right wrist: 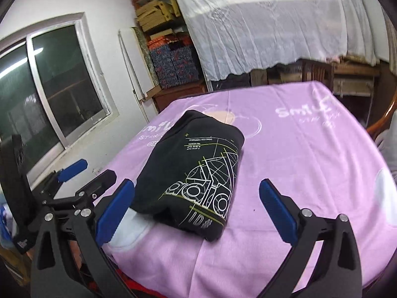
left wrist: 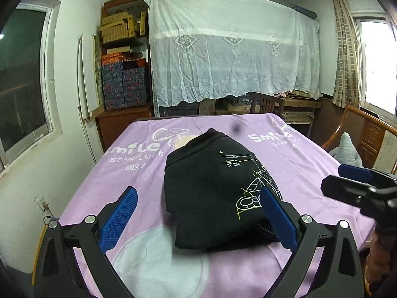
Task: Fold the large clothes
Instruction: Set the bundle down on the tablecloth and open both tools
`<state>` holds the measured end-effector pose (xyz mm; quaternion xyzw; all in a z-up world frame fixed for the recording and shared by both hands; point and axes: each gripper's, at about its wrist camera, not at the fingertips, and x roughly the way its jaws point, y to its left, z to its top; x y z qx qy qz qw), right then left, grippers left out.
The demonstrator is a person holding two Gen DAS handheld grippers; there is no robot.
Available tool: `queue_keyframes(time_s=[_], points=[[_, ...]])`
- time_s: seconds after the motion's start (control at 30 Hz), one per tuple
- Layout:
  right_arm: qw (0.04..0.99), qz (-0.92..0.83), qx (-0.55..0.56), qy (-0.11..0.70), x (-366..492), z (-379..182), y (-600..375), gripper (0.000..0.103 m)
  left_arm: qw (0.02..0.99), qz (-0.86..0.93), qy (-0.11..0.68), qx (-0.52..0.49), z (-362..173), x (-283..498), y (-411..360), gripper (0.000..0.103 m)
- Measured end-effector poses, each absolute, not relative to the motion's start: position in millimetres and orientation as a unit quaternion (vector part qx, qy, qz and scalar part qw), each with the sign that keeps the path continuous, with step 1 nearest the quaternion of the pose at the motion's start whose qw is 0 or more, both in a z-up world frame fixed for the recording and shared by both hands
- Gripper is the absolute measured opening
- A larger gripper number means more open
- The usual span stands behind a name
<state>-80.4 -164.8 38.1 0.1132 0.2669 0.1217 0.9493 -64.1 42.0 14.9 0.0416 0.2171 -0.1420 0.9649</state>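
Black garment (left wrist: 213,193) lying folded into compact bundle on purple-covered surface (left wrist: 310,173). Left claw (left wrist: 198,219) and right claw (right wrist: 197,213) hovering near bundle, both spread wide, gripping nothing. Folding looking finished; perhaps only tidying remaining.

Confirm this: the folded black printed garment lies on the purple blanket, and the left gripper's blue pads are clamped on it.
Wrong on the grip. The left wrist view shows the left gripper open, clear of the folded black printed garment. It does lie on the purple blanket.

Left gripper (left wrist: 198,221): black angular arms, ribbed blue pads, silver screw heads. Right gripper (right wrist: 197,214): identical build.
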Motion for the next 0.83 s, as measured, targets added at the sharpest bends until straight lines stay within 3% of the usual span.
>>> queue_keyframes(time_s=[0.83], points=[[0.943,0.108,0.117,0.292,-67,19,-162,0.098,0.962,-0.123,0.241,0.041,3,-51,41,0.099]])
